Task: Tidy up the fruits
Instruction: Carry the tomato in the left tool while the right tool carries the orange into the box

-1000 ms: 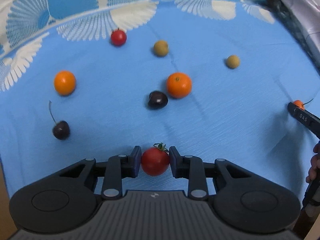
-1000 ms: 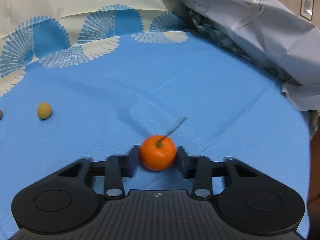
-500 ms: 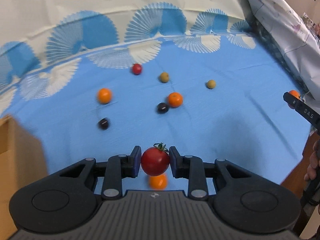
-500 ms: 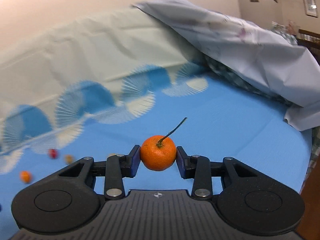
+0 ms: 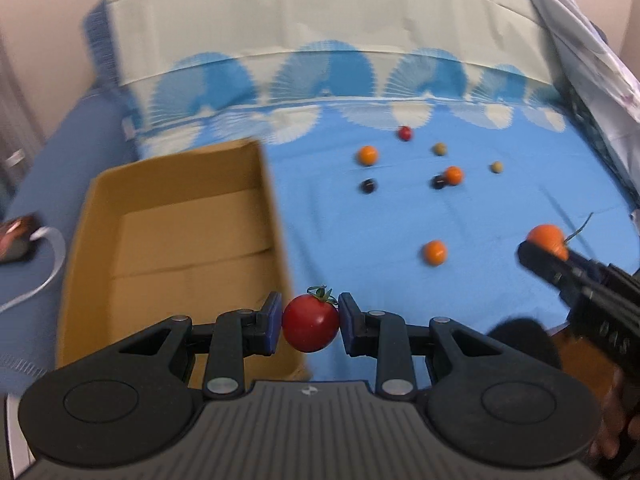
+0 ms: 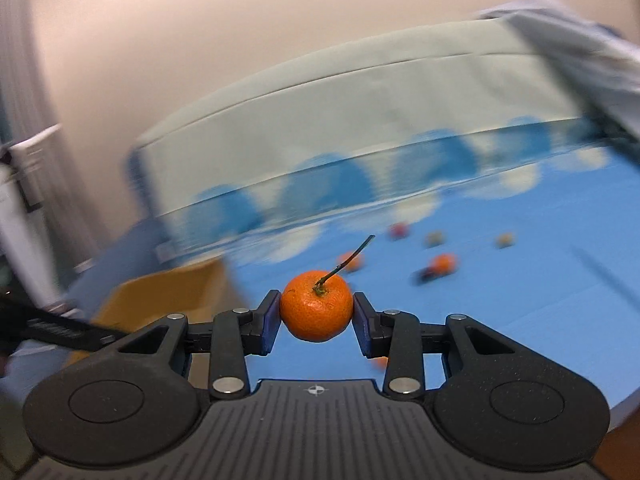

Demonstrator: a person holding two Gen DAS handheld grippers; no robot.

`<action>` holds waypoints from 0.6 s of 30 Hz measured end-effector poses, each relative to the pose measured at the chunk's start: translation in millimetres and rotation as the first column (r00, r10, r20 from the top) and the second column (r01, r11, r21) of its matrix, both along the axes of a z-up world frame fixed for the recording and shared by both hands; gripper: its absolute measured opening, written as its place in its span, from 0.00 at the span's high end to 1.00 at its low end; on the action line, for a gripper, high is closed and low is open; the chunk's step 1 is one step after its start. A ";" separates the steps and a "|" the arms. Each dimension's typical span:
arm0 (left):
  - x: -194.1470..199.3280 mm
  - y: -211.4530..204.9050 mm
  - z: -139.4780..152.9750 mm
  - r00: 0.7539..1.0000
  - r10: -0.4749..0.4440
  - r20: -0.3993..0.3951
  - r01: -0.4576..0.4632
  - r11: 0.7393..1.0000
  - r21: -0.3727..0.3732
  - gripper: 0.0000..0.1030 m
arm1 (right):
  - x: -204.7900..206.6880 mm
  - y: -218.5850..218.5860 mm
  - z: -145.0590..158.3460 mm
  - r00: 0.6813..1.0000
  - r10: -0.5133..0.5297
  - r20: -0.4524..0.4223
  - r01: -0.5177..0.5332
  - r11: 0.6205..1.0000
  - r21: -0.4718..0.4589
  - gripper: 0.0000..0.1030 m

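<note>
My left gripper (image 5: 310, 326) is shut on a red cherry tomato (image 5: 311, 328) and holds it in the air by the near right corner of an open cardboard box (image 5: 176, 240). My right gripper (image 6: 316, 314) is shut on a small stemmed orange (image 6: 316, 306), raised above the blue cloth; it also shows in the left wrist view (image 5: 546, 240). The box shows in the right wrist view (image 6: 168, 292) at lower left. Several fruits lie on the blue cloth (image 5: 500, 220): oranges (image 5: 435, 252), dark cherries (image 5: 368, 186), a red tomato (image 5: 405, 133), brownish longans (image 5: 439, 149).
A pale headboard-like cushion (image 5: 320, 28) stands behind the cloth. A grey-white blanket (image 5: 592, 48) is heaped at the right. A white cable (image 5: 44, 276) and a dark object (image 5: 16, 236) lie left of the box.
Both grippers have lifted their fruit off the cloth and swung left. The cardboard box has come into both views. The fruits on the cloth look farther away.
</note>
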State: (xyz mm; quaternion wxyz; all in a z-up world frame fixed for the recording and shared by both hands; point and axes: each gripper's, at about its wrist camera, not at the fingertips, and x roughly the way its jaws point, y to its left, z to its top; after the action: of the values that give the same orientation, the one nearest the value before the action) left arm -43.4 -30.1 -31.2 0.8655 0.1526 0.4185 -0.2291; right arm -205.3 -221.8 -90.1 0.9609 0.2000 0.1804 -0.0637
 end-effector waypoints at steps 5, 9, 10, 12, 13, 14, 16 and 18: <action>-31.0 65.9 3.5 0.997 0.074 0.002 -0.074 0.997 -0.017 0.68 | -6.5 71.0 14.0 0.986 0.164 -0.012 -0.165 0.985 -0.043 0.61; -48.2 107.9 1.1 0.992 0.123 -0.013 -0.124 0.991 -0.049 0.68 | -10.6 106.3 26.9 0.979 0.204 -0.019 -0.205 0.974 -0.101 0.61; -50.6 113.7 0.8 0.991 0.130 -0.012 -0.130 0.990 -0.055 0.68 | -12.2 111.5 30.1 0.978 0.206 -0.019 -0.206 0.972 -0.111 0.61; -55.1 124.0 0.4 0.990 0.142 -0.001 -0.142 0.988 -0.068 0.68 | -9.0 121.5 34.2 0.979 0.204 -0.023 -0.205 0.970 -0.132 0.61; -57.0 128.0 1.0 0.989 0.145 0.005 -0.144 0.987 -0.077 0.68 | -11.7 126.2 35.1 0.979 0.205 -0.025 -0.206 0.969 -0.139 0.61; -58.7 130.9 1.6 0.989 0.147 0.010 -0.145 0.986 -0.086 0.68 | -12.6 128.8 35.9 0.979 0.204 -0.026 -0.206 0.967 -0.147 0.61; -61.2 136.5 2.2 0.989 0.147 0.007 -0.146 0.983 -0.108 0.68 | -17.2 136.0 38.9 0.979 0.204 -0.028 -0.206 0.964 -0.169 0.61; -61.8 140.3 2.1 0.990 0.144 -0.004 -0.143 0.982 -0.125 0.68 | -16.3 140.6 40.0 0.979 0.203 -0.031 -0.205 0.961 -0.184 0.61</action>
State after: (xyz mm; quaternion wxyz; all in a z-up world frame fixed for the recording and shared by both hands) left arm -105.2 110.2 -29.1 0.8887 0.0680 0.4109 -0.1914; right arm -221.6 -81.2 -50.1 0.9758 0.0892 0.1990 0.0180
